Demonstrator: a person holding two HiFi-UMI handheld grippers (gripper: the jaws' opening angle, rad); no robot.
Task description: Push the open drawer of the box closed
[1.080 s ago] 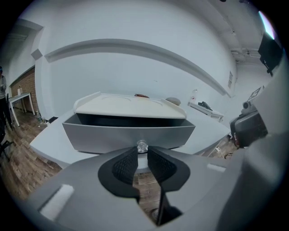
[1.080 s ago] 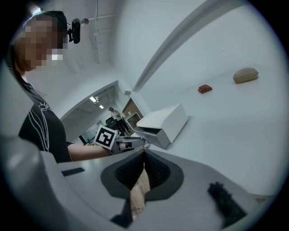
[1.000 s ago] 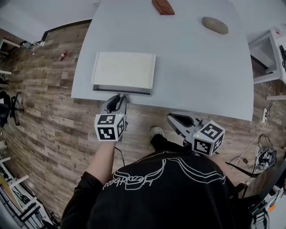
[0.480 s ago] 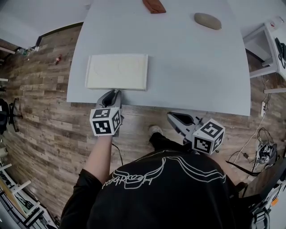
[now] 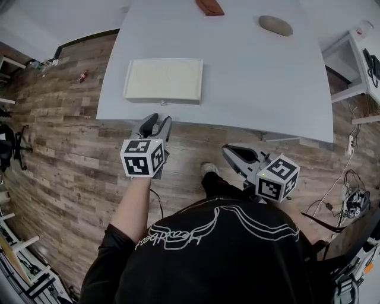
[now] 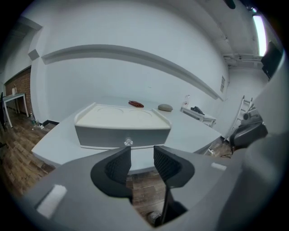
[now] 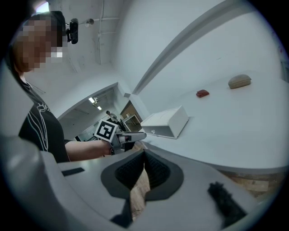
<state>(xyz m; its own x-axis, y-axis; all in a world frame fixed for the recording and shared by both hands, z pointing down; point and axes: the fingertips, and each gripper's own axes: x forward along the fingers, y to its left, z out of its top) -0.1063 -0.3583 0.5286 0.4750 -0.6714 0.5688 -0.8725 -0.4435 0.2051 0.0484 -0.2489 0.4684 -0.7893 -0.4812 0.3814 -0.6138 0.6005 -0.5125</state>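
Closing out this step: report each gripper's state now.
Left gripper: open, jaws have just been opening, nothing between them.
Right gripper: shut, empty.

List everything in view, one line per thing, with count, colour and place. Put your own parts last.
table: one, pale grey, upper middle of the head view.
box: one, cream top and grey front, by the table's near left edge; its drawer front looks flush.
knob: one, clear, middle of the box's front.
flat object: one, red-brown, at the table's far edge.
oval object: one, grey-tan, far right of the table.
floor: brown wood planks, around the table.
shoe: one, pale, on the floor.
left gripper: one, grey, facing the box; its jaws have just been opening, with nothing between them.
right gripper: one, grey, lower right; jaws together, empty.
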